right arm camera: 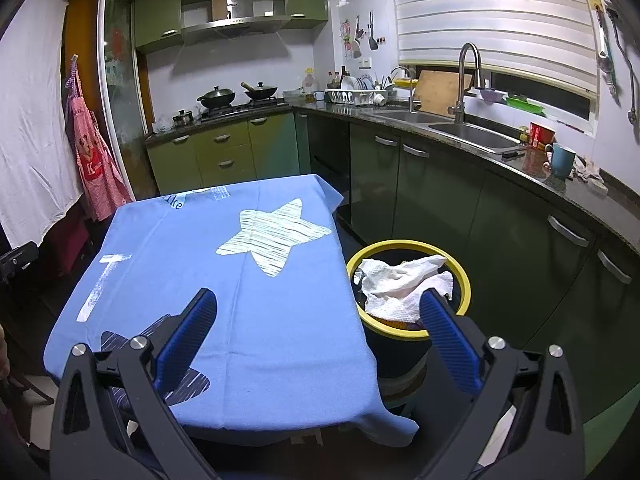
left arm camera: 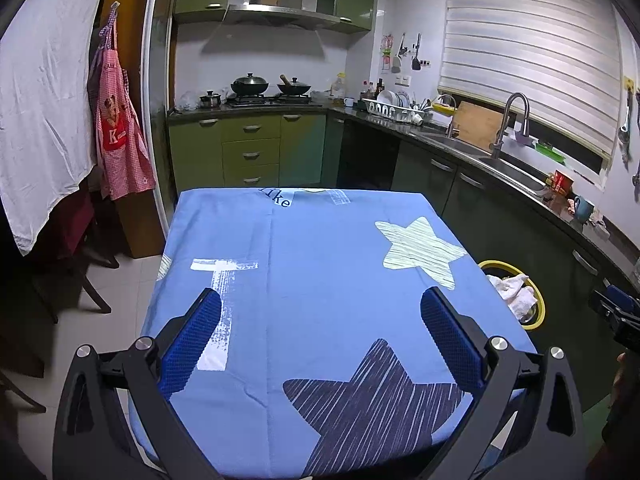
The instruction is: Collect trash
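A kitchen with glossy green cabinets and a dark stone counter running along the far and right walls. In the middle stands a table [left arm camera: 304, 280] covered by a smooth blue cotton tablecloth [right arm camera: 224, 280], printed with a pale, brush-streaked star, a dark navy star and white block marks; faint fold creases run along its length.

Just beside the table's right edge, on the floor, sits a round black bin [right arm camera: 404, 344] with a bright yellow rim. Inside it, heaped up to the rim, lies the trash — crumpled white paper towel [right arm camera: 400, 280], soft and dimpled in texture. In the left view only a slice of the bin [left arm camera: 528, 304] and paper towel [left arm camera: 514, 290] shows past the table edge.

The left gripper [left arm camera: 320, 300] hovers over the near end of the table, its two fingers padded in blue, finely dotted rubber on black plastic arms with silver bolts. Its jaws are spread wide and hold nothing.

The right gripper [right arm camera: 318, 300] hovers at the table's near right corner, jaws equally wide and empty (its right finger overlaps the bin's near rim in the picture; whether it touches the paper cannot be told).

Farther off: two lidded black woks on the stove, a steel sink with a tall curved tap, a white slatted blind, and a red checked apron hanging at the left.
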{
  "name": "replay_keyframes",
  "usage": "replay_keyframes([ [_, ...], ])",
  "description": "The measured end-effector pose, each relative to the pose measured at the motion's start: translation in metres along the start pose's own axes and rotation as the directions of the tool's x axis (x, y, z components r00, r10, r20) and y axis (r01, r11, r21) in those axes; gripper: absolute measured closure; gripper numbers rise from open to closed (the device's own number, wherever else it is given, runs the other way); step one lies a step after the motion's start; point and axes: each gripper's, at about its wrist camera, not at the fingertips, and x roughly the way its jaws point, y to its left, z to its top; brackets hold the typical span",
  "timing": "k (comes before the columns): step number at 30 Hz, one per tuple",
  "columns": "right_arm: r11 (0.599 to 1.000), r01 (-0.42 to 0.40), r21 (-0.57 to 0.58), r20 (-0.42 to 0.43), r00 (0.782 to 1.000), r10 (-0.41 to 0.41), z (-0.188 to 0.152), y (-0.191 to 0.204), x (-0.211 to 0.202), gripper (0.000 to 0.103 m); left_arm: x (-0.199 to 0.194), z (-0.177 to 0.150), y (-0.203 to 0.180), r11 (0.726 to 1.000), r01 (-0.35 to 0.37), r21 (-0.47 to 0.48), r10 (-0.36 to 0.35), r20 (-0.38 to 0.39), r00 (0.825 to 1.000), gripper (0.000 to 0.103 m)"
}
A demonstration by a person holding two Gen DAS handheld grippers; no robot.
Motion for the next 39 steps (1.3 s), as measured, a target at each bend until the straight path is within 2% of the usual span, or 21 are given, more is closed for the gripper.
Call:
replay_keyframes([
  [39, 1.0, 0.003, 0.007, 0.002, 1.0, -0.003, -0.0011, -0.0022, 0.0022, 0.006, 0.0008, -0.0009, -0.0078, 1.0, 0.01, 0.02, -0.01, -0.008, 1.0, 0.005],
])
